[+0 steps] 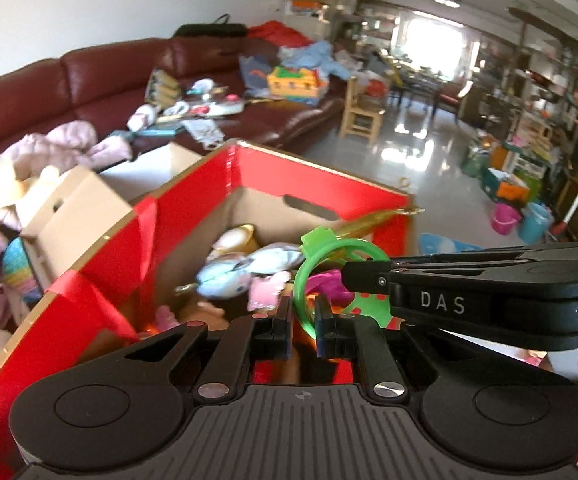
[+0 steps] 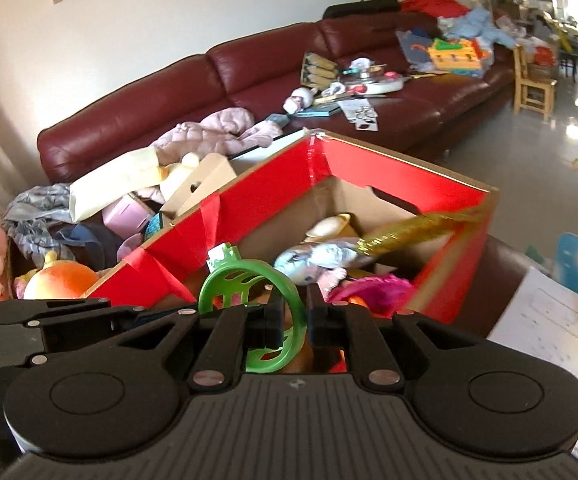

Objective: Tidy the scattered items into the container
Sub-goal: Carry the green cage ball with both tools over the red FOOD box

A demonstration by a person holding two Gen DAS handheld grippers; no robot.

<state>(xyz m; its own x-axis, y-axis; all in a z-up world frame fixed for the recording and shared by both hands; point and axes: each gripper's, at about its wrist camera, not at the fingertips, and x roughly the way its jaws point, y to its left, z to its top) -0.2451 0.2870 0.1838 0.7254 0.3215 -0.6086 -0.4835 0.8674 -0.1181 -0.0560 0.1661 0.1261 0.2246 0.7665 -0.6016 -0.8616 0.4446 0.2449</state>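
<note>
Toys fill the red-lined cardboard box (image 1: 321, 184), among them a pale blue and white plush fish (image 1: 245, 268) and a magenta feathery piece (image 2: 373, 286). Left tool (image 1: 303, 320) and right tool (image 2: 293, 316) each clench the rim of one bright green plastic ring (image 2: 249, 300), held over the box in front of the dark red leather sofa (image 2: 193, 88).

— Where's the light coming from?
— A blown-out window (image 1: 433, 36) at the far end of the room; its glare streaks the glossy floor (image 1: 409, 148).
— Sharp?
— No. The red box (image 2: 369, 168) and the toys inside smear with motion blur. Fisheye bends the walls, and the corners go dark.
</note>
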